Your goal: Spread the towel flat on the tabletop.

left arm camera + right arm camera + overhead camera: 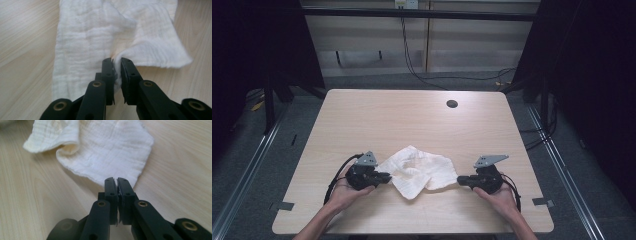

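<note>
Cloth [419, 171] pinched at opposite edges: left gripper [384, 176] and right gripper [460, 180] both clamped on it. Thin bites; pulling apart may slip an edge free.

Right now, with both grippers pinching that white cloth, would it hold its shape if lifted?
Probably not. The white cloth lies crumpled and folded on the table, so it looks floppy and would likely sag between the left gripper and the right gripper. Its thin, gauzy weave suggests it is light and unlikely to slip.

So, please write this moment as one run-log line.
left gripper: shut on white cloth | right gripper: shut on cloth edge | cloth: crumpled on table
</note>
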